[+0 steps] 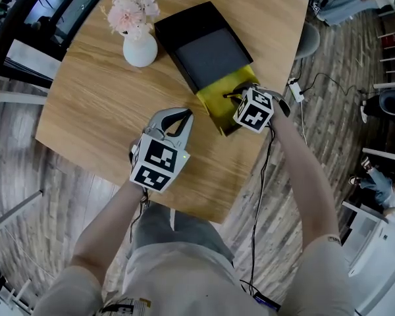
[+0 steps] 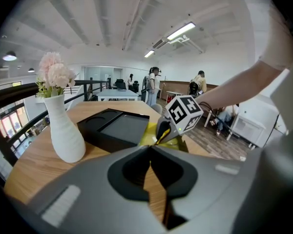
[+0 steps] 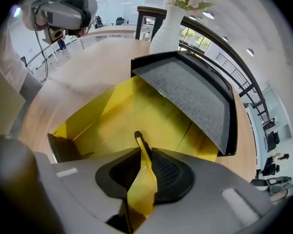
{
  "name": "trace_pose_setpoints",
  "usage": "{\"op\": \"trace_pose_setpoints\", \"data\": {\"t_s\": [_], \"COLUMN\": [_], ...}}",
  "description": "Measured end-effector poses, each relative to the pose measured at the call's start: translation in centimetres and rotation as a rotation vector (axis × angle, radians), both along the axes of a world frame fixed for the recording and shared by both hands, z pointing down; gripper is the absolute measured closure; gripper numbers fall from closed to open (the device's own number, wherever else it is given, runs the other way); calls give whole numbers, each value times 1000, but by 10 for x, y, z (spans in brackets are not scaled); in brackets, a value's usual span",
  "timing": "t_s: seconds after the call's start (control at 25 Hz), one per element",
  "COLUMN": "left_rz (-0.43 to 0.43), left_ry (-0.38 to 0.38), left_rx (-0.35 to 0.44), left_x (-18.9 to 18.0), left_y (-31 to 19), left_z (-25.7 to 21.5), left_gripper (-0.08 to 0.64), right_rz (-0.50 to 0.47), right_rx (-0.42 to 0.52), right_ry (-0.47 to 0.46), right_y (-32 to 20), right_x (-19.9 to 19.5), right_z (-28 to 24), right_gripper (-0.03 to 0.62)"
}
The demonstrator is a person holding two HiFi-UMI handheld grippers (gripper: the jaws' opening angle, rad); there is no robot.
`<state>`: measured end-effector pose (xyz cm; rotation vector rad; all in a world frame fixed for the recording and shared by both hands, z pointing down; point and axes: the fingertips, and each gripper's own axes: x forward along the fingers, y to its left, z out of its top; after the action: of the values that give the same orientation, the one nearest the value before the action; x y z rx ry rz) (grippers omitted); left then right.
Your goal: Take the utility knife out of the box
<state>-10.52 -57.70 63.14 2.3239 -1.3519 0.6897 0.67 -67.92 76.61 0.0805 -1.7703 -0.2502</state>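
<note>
Two grippers: right gripper [image 3: 141,152] clamped on utility knife [image 3: 142,177], yellow-black, in open yellow box [image 3: 107,113] by bench [image 1: 105,110] right edge; long axis along jaws, tip probably pointing down into yellow box; left gripper [image 2: 150,147] closed, empty, near front edge.

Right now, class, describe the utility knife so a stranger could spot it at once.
On the round wooden table, by the black tray, lies an open yellow box. Inside it, the right hand-held gripper is closed on the utility knife: a slim yellow tool whose black edge sets it apart from the plain yellow box.
</note>
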Motion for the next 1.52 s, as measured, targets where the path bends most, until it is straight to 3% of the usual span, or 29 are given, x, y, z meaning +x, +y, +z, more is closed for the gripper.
{"op": "trace_pose_setpoints", "data": {"t_s": [0.2, 0.64, 0.76, 1.52], "left_rz": [13, 49, 67, 163], "left_ry": [-6, -4, -7, -45], "left_rx": [9, 105, 139, 402], "left_x": [2, 21, 28, 71], "left_y": [7, 19, 25, 78], "left_z": [-8, -65, -89, -241], "left_gripper": [558, 558, 558, 558], "right_rz": [60, 286, 301, 554], "right_rx": [22, 108, 154, 328], "right_ry": [-71, -472, -559, -1038], "right_y": [3, 10, 18, 103], "right_x": [-6, -9, -4, 71], "right_z": [-18, -144, -182, -412], "right_gripper": [529, 532, 532, 531]}}
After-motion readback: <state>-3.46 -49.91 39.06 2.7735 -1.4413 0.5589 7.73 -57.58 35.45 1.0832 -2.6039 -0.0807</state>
